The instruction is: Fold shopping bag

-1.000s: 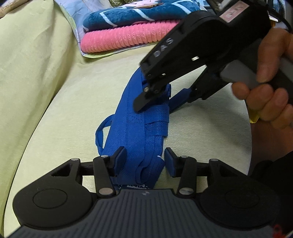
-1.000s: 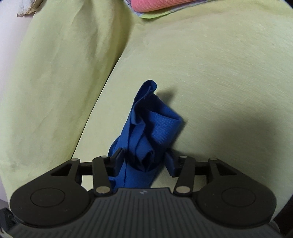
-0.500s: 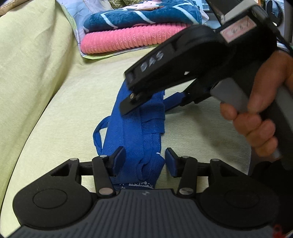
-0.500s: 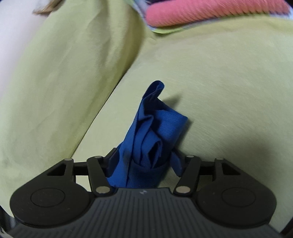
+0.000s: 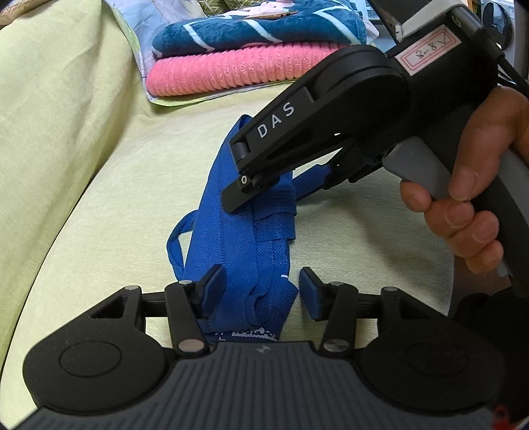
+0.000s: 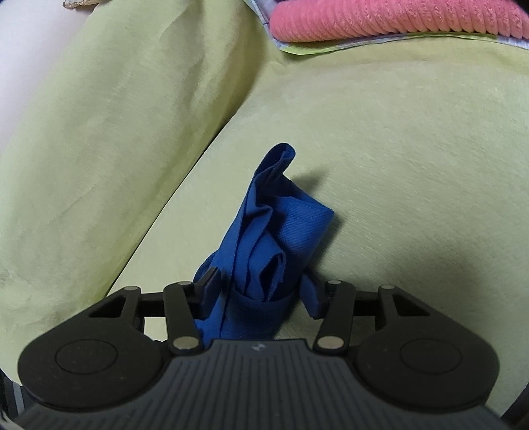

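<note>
Two grippers straddle one blue shopping bag (image 5: 238,238), a narrow strip lying on the green sofa cushion (image 5: 347,238). Left gripper (image 5: 259,289) gapes around its near end; right gripper (image 6: 259,291) gathers the far end, though whether it actually pinches I cannot tell. Light, limp non-woven cloth: pinch all layers at the ends.

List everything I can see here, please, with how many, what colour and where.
Shopping bag: one, blue, folded into a long strip on the sofa seat, between both grippers' fingers.
Sofa: one, pale yellow-green, under everything.
Towels: two, a pink ribbed one under a dark blue patterned one, stacked at the far end of the seat.
Cloth: one, light printed, under the towels.
Left gripper: one, black, fingers open around the bag's near end.
Right gripper: one, black, fingers around the bag's far end.
Hand: one, holding the right gripper's handle.
</note>
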